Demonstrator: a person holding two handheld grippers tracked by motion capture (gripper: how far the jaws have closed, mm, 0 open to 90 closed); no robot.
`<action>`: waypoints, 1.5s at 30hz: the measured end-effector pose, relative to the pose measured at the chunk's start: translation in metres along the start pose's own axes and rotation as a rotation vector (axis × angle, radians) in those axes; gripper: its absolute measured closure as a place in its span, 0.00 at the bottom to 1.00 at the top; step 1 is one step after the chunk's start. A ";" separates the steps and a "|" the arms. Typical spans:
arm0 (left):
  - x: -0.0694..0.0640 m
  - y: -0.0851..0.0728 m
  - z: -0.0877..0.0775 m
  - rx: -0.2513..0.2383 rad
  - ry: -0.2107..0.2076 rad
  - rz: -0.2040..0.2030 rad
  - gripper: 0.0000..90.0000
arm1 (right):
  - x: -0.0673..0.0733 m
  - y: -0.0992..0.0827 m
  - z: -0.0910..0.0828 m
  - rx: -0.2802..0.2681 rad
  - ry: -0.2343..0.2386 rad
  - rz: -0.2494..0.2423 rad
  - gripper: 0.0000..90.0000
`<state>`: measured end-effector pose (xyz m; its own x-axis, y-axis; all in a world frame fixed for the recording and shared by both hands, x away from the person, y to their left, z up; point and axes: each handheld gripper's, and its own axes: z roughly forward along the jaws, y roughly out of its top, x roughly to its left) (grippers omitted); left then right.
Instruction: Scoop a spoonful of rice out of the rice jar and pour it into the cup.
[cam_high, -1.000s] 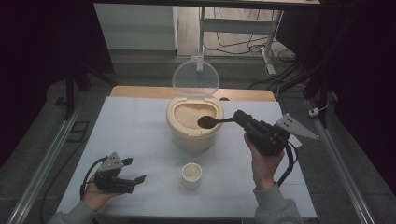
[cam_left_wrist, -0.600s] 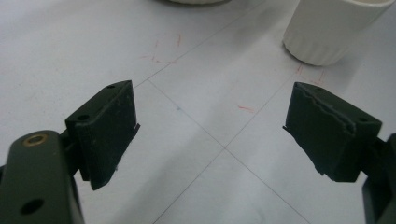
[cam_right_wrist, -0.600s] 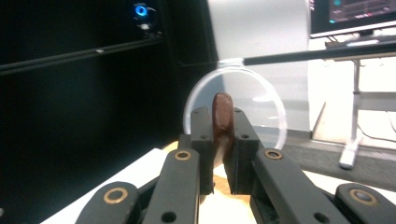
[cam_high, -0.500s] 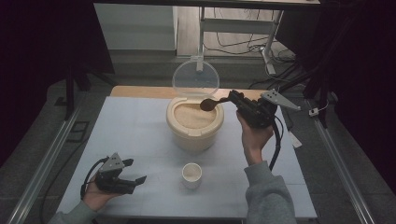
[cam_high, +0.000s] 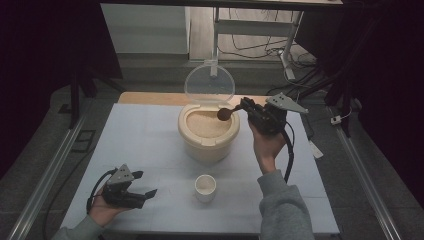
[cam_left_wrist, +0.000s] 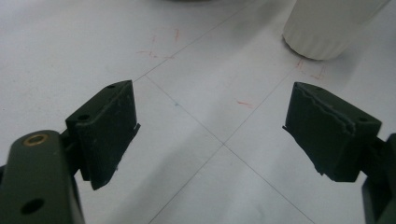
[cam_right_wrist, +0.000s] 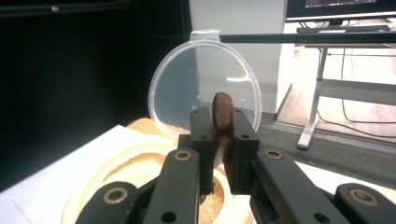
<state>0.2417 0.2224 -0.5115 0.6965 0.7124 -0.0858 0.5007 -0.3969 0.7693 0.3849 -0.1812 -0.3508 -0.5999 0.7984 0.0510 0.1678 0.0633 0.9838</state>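
Since a second ago the right gripper (cam_high: 239, 109) has carried the wooden spoon (cam_high: 226, 114) from over the middle of the rice container (cam_high: 208, 131) to above its far right rim, near the upright clear lid (cam_high: 209, 84). Its fingers (cam_right_wrist: 201, 140) are pressed tight on the spoon's handle, the bowl hanging above the rice. Near the worktop's (cam_high: 150, 145) front left corner, the left gripper (cam_high: 145, 194) rests unmoved, fingers (cam_left_wrist: 109, 126) spread wide with nothing between them, pointing toward the small white cup (cam_high: 205, 187).
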 end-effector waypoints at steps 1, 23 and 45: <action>0.000 0.000 0.000 0.000 -0.001 -0.001 0.18 | 0.001 0.000 0.001 0.005 -0.005 -0.013 0.92; -0.001 0.000 0.002 0.011 -0.003 0.004 0.19 | 0.018 -0.010 0.016 0.126 -0.038 -0.142 0.92; -0.002 0.001 0.003 0.016 -0.007 0.012 0.19 | -0.015 -0.039 0.020 0.133 0.049 0.328 0.92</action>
<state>0.2426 0.2186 -0.5127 0.7059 0.7036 -0.0814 0.5005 -0.4141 0.7603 0.4025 -0.1838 -0.3935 -0.5333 0.7598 0.3720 0.4564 -0.1118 0.8827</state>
